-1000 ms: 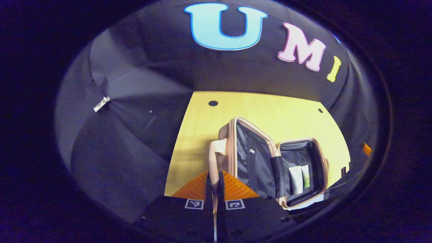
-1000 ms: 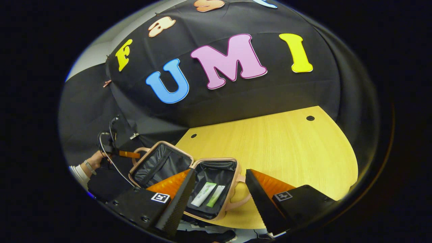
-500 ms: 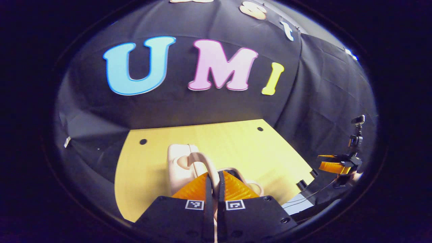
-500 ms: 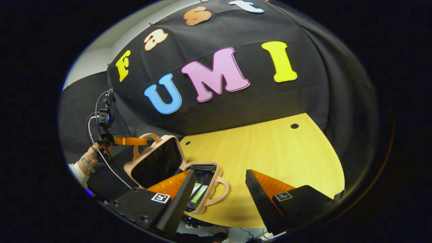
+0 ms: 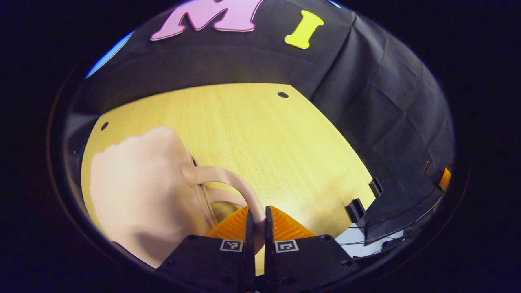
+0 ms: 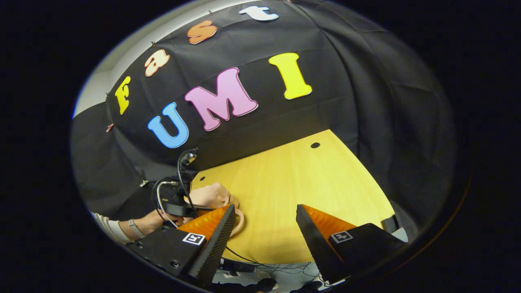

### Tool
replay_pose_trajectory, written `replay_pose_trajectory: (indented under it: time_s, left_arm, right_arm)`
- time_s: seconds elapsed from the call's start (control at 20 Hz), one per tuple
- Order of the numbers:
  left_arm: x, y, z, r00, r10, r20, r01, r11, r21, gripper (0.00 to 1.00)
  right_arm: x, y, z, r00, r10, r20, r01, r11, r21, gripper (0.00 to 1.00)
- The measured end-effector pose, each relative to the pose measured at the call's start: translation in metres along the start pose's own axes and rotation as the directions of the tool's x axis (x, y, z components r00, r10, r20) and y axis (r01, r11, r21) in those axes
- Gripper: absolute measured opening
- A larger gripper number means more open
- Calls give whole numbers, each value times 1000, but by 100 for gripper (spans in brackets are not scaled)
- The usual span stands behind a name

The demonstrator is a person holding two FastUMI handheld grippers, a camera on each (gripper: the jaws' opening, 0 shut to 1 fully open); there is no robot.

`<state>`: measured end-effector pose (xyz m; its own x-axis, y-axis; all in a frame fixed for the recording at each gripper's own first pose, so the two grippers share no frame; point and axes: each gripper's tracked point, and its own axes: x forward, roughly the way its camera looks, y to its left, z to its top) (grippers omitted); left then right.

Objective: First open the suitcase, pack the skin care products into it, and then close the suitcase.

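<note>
The pink suitcase (image 5: 138, 187) lies shut on the yellow wooden table (image 5: 260, 134), near the table's left front part. In the left gripper view, the left gripper (image 5: 257, 221) is squeezed tight on the suitcase's curved pink handle (image 5: 228, 183), with both orange fingers (image 5: 230, 226) pressing it. In the right gripper view, the right gripper (image 6: 264, 228) is wide open and holds nothing; it hangs over the front of the table, to the right of the suitcase. A person's hand (image 6: 152, 219) with a white sleeve holds the left gripper there. No writing can be read on the suitcase; the black blocks behind the fingers carry small black-and-white square marks
</note>
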<state>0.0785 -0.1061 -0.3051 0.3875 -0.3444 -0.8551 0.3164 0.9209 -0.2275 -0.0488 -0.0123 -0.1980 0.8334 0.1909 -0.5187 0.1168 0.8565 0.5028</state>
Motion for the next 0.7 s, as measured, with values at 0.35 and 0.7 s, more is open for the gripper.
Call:
replay_pose_trajectory:
  time_s: [0.35,0.7]
  left_arm:
    - [-69,18,45,953,233,191,-260,957,129,75]
    - [-259,-50,116,679,339,652,-467,884,27,90]
  right_arm:
    - [-8,-19,14,999,18,43,-18,1000,-15,95]
    - [4,22,74,983,164,79,-135,947,-292,95]
